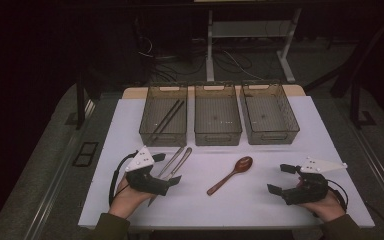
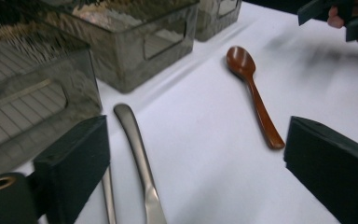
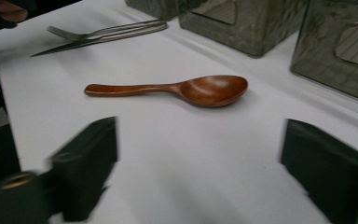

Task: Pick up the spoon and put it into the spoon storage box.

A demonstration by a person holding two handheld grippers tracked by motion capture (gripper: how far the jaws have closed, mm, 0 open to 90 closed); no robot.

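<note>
A brown wooden spoon (image 1: 232,173) lies on the white table between my two grippers, bowl toward the bins. A metal knife (image 2: 137,149) and a fork (image 3: 70,33) lie side by side at the left. My left gripper (image 1: 167,169) hovers open over their lower ends, with the knife handle between its jaws in the left gripper view. My right gripper (image 1: 279,178) is open and empty, right of the spoon (image 3: 182,88) and pointing at it. Nothing is held.
Three clear grey bins stand in a row at the back of the table: the left bin (image 1: 163,134) holds dark chopsticks (image 1: 169,116); the middle bin (image 1: 218,136) and right bin (image 1: 275,136) look empty. The table edge runs just before the person's hands.
</note>
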